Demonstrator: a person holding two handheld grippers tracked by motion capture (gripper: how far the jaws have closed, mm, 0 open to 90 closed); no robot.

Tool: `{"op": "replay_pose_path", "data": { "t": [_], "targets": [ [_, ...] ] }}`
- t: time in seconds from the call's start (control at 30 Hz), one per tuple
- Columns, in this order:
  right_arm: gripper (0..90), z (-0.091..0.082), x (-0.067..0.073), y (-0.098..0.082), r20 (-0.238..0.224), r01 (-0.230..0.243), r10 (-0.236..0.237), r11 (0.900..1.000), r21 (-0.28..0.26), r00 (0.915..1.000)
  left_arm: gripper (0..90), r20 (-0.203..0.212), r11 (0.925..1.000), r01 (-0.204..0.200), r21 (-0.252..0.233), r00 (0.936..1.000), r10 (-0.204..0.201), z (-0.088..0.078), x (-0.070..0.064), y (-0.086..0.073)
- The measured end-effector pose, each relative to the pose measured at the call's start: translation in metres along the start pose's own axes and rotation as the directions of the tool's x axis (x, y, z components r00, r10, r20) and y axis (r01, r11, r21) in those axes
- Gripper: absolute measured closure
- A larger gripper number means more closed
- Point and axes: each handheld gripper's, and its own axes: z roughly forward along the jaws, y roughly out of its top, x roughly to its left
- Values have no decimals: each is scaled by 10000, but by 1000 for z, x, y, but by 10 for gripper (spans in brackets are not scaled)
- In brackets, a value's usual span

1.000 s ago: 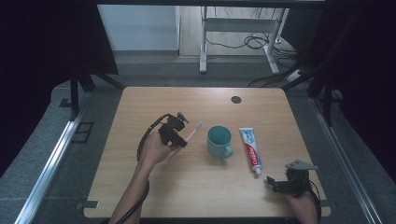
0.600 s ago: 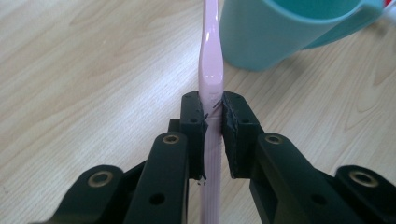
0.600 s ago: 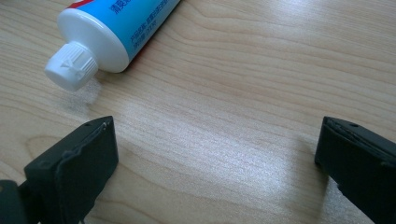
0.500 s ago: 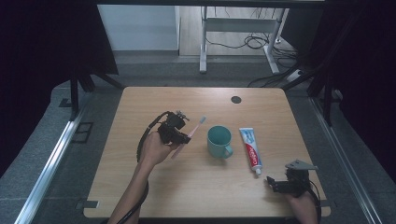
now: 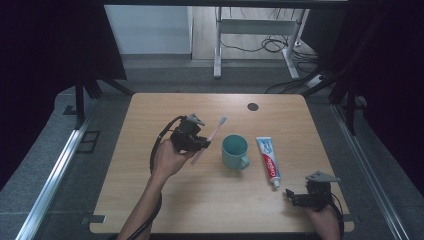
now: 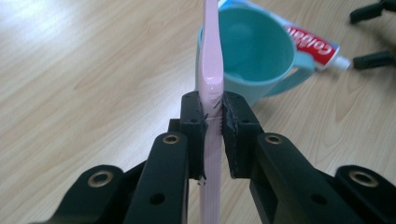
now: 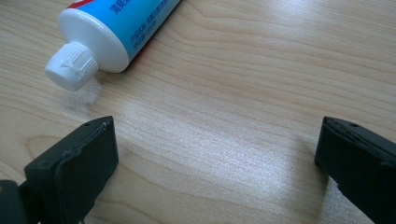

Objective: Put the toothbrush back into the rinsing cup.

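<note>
My left gripper (image 5: 202, 145) (image 6: 213, 122) is shut on a pink toothbrush (image 5: 209, 140) (image 6: 209, 65), held off the table with its bristle end pointing up and away. Just right of it stands a teal mug (image 5: 234, 151) (image 6: 254, 51) with its handle toward the near right. A toothpaste tube (image 5: 267, 158) (image 6: 310, 42) (image 7: 109, 32) lies right of the mug, white cap toward me. Near the table's front right corner my right gripper (image 5: 295, 197) (image 7: 217, 161) rests open, the cap a short way beyond its left jaw.
The wooden table (image 5: 150, 200) has a dark round grommet (image 5: 253, 106) near its far edge. Bare wood lies at the front middle and the far left. Beyond the table stand metal desk legs (image 5: 217, 60) and cables on the floor.
My left gripper has lifted the toothbrush and carried it a little toward the mug. The right gripper has kept still.
</note>
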Motion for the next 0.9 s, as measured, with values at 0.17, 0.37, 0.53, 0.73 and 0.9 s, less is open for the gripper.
{"op": "replay_pose_path", "data": {
  "t": [0.17,0.37,0.53,0.73,0.9],
  "targets": [
    [0,0,0,0,-3,4,-4,10000,4,10000,793,-46,9991,-71,-424,10000,69,2,-3,5],
    [0,0,0,0,-4,3,-3,10000,-3,10000,794,-129,9957,-154,-916,9998,143,4,-8,12],
    [0,0,0,0,2,11,-11,10000,1,10000,794,-116,9919,-222,-1248,9997,209,6,-13,20],
    [0,0,0,0,0,2,-2,10000,5,10000,794,-107,9872,-324,-1559,9995,311,11,-19,29],
    [0,0,0,0,-4,6,-6,10000,1,10000,794,-77,9822,-404,-1833,9992,397,14,-25,38]
  ]
}}
